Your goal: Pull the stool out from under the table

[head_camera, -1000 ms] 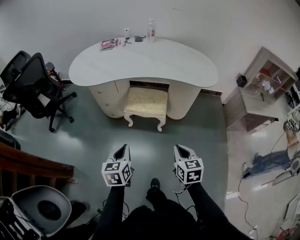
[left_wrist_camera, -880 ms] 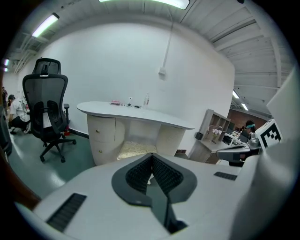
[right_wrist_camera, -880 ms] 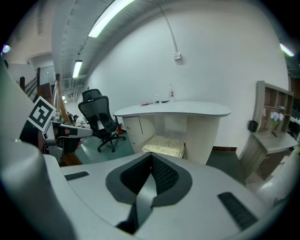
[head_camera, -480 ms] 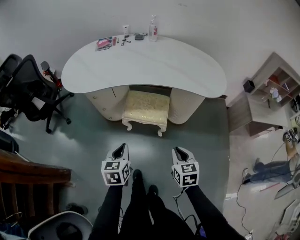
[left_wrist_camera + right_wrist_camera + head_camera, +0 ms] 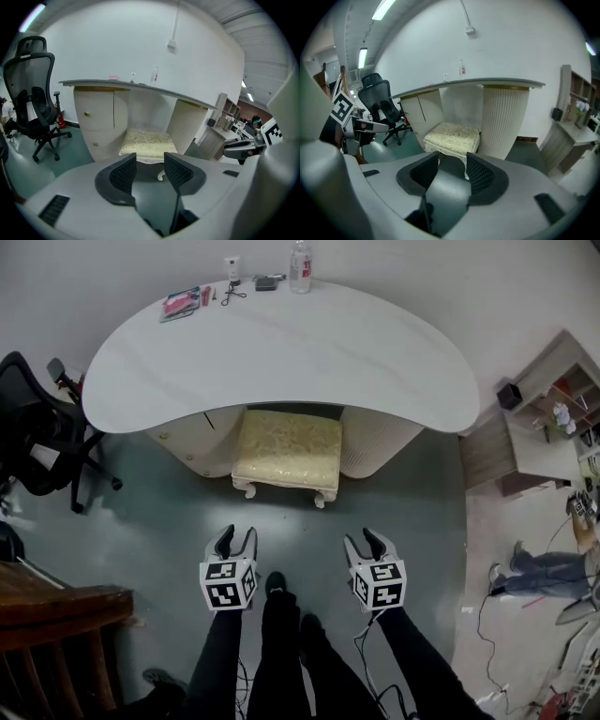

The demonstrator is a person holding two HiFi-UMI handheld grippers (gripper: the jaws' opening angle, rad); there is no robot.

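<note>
Under the far worktop [image 5: 281, 352], the stool [image 5: 287, 451] sat half tucked in; nearer, the left hand-held gripper [image 5: 236, 542] and right hand-held gripper [image 5: 366, 545] hovered well apart from it, jaws opening, both empty

Bright, even light from ceiling strips [image 5: 384, 8]; soft shadow under table [image 5: 281, 352]; fisheye curvature, dark corners.

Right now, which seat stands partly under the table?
The cream cushioned stool, between the table's two pedestals. The black office chair stands apart, at its left end.
</note>
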